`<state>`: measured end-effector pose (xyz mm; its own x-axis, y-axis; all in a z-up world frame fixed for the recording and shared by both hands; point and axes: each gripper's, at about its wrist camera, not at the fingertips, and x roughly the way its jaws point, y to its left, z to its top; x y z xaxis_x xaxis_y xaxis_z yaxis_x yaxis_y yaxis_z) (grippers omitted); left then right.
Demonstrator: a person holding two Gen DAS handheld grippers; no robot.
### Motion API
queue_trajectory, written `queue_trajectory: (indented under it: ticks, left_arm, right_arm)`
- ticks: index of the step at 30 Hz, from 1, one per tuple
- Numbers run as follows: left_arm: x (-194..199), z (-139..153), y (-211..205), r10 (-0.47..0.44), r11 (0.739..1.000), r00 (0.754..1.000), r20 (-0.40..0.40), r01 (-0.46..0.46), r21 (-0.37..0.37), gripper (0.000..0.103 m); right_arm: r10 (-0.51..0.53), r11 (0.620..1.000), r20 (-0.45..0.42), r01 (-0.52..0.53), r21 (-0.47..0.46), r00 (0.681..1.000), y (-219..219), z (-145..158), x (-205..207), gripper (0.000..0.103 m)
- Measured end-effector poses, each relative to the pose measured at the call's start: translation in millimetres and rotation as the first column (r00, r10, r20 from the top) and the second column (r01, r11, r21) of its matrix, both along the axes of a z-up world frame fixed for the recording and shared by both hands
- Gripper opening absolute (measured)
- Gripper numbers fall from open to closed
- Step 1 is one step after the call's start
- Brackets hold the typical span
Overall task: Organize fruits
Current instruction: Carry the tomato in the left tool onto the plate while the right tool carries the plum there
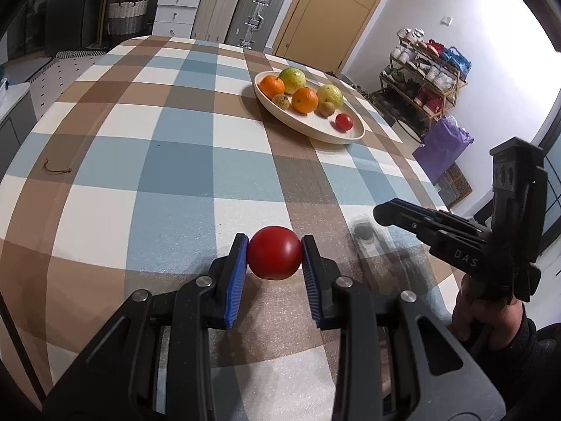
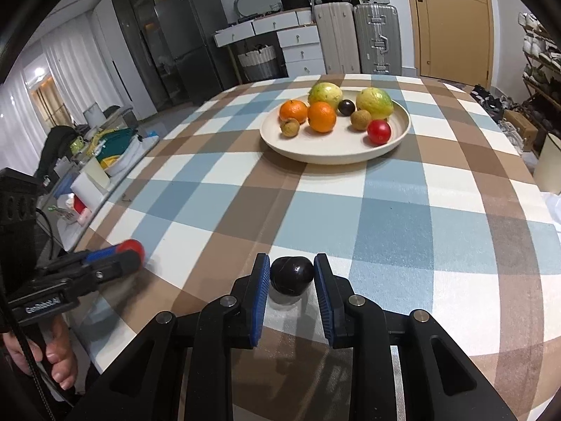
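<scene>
My left gripper (image 1: pixel 275 251) is shut on a red tomato (image 1: pixel 274 252) just above the checked tablecloth; its blue pads press both sides. My right gripper (image 2: pixel 292 272) is shut on a dark purple plum (image 2: pixel 292 275) low over the cloth. From the left wrist view the right gripper (image 1: pixel 380 214) shows side-on at the right, with the plum (image 1: pixel 364 232) as a dark blur below its tip. The right wrist view shows the left gripper (image 2: pixel 135 254) at the left with the tomato (image 2: pixel 131 245). A cream plate (image 1: pixel 305 129) (image 2: pixel 315 156) farther back holds oranges, green-yellow fruits, small brown fruits, a red tomato and a dark plum.
The checked table (image 1: pixel 175 161) fills both views, with a bit of brown string (image 1: pixel 56 168) near its left edge. Beyond it stand suitcases (image 1: pixel 257 17), white drawers (image 1: pixel 175 10), a door and a shoe rack (image 1: pixel 424 77). A person's hand (image 1: pixel 491 319) holds the right gripper's handle.
</scene>
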<state>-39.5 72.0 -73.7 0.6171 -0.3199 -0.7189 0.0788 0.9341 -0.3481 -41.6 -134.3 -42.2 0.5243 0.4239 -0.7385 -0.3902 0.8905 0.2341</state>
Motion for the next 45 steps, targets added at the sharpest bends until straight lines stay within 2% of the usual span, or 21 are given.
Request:
queue_trajectory:
  ticks: [10, 15, 20, 33, 45]
  left_arm:
    - [30, 11, -15, -0.015, 0.999, 1.0, 0.001, 0.015, 0.033, 0.027]
    - [57, 20, -31, -0.035, 0.995, 0.999, 0.013, 0.034, 0.092, 0.027]
    - [92, 29, -45, -0.054, 0.993, 0.998, 0.02, 0.052, 0.11, 0.027]
    - [186, 35, -75, -0.089, 0.988, 0.996, -0.009, 0.089, 0.129, 0.028]
    - [236, 23, -76, -0.072, 0.991, 0.995, -0.063, 0.079, 0.109, 0.028]
  right_arm:
    - [0.059, 0.986, 0.03, -0.063, 0.158, 0.998, -10, 7, 9, 0.026]
    - [0.07, 0.971, 0.039, -0.077, 0.225, 0.997, -15, 14, 22, 0.026]
    - [0.061, 0.959, 0.047, -0.071, 0.274, 0.997, -24, 22, 43, 0.026]
    - [0.045, 0.943, 0.033, -0.053, 0.329, 0.998, -41, 32, 98, 0.026]
    - [0.051, 0.936, -0.007, -0.045, 0.349, 0.999, -41, 28, 143, 0.026]
